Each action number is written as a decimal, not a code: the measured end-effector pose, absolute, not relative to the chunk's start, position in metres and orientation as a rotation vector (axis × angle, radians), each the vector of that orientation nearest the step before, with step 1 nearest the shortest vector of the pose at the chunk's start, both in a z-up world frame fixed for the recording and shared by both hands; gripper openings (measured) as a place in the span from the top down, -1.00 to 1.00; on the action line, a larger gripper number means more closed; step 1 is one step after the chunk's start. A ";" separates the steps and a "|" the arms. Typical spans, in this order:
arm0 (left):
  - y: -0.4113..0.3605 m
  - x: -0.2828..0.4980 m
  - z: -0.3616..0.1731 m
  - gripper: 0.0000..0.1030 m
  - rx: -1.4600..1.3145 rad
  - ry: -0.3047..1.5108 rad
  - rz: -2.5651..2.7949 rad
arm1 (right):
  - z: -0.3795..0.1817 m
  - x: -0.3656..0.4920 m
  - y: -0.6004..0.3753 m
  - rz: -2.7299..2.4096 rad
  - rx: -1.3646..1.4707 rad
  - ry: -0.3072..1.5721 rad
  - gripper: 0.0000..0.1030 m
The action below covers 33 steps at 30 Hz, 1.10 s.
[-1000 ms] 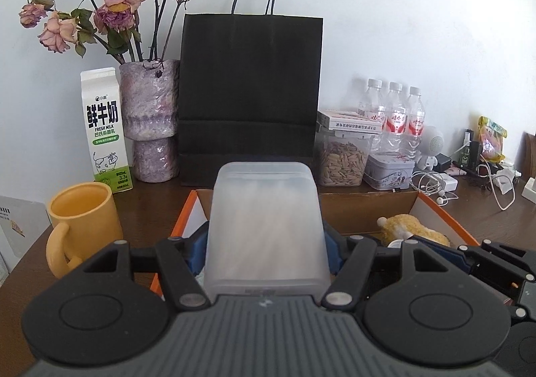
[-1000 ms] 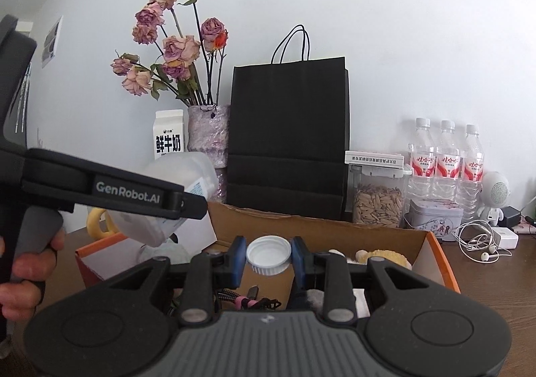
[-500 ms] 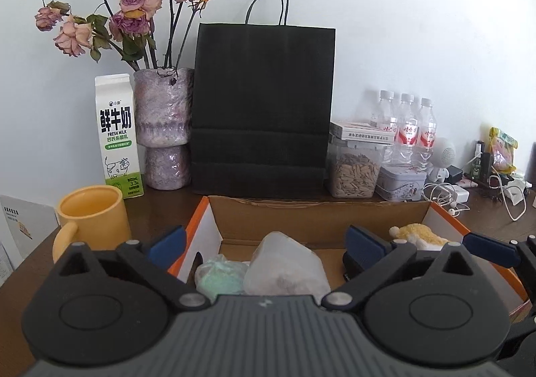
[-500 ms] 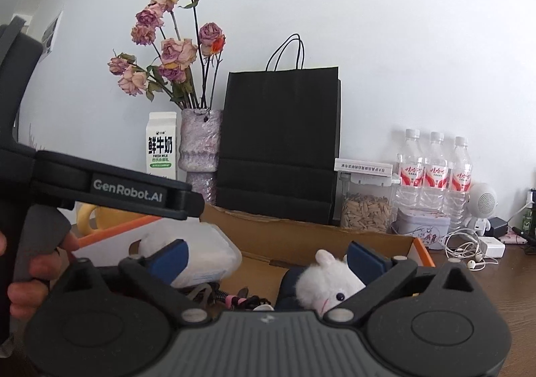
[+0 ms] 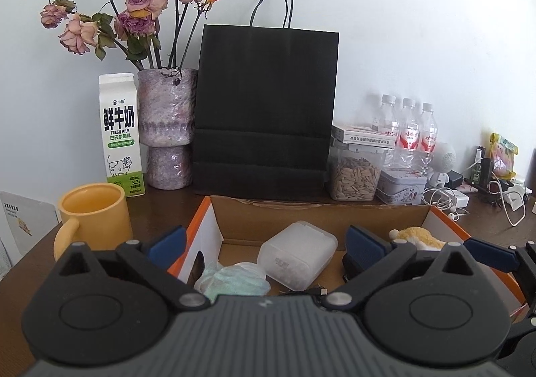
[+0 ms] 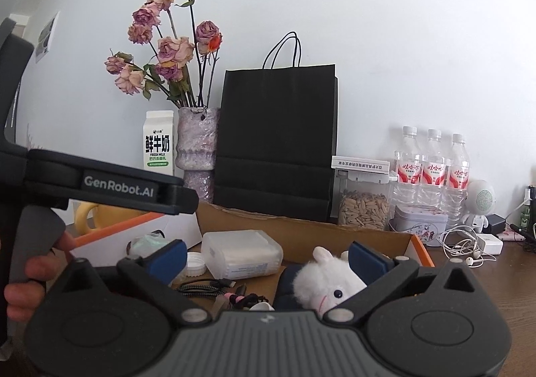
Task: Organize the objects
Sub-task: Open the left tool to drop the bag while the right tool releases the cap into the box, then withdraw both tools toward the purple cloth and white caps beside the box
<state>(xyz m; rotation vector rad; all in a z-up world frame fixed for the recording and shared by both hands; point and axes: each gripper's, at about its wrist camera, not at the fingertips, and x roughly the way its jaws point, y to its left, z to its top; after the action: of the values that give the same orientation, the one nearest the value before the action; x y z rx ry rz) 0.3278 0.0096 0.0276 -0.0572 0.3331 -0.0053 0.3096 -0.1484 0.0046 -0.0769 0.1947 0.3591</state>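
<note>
White wall behind a dark wooden worktop (image 5: 160, 206). Along the back, left to right: yellow mug (image 5: 95, 214), milk carton (image 5: 120, 129), vase (image 5: 167, 126) of dried roses, black bag (image 5: 264, 109), seed jar (image 5: 355, 172), tin (image 5: 402, 181), three water bottles (image 5: 407, 136). Front: open cardboard box (image 5: 318, 214) holding a translucent tub (image 5: 298, 254) lying on its side, its white lid (image 6: 196, 263) loose beside it, cables, and a plush toy (image 6: 326, 280). Left tool (image 5: 264, 244): jaws spread wide, empty. Right tool (image 6: 268, 258): likewise, empty. Step judged: release just made into the box. Next move likely calls for picking another loose item.
</note>
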 end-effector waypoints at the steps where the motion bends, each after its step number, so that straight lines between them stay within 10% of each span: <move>1: 0.010 0.327 0.028 -1.00 -0.058 0.331 -0.003 | 0.004 0.309 -0.148 0.356 -0.078 0.195 -1.00; 33: 0.017 0.222 0.039 -1.00 -0.126 0.345 0.069 | 0.023 0.222 -0.161 0.344 -0.084 0.218 -1.00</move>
<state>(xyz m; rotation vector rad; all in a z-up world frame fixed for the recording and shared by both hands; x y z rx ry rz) 0.2224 0.0173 0.0387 -0.1259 0.3452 0.0687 0.2219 -0.1614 0.0227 -0.0838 0.2180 0.3443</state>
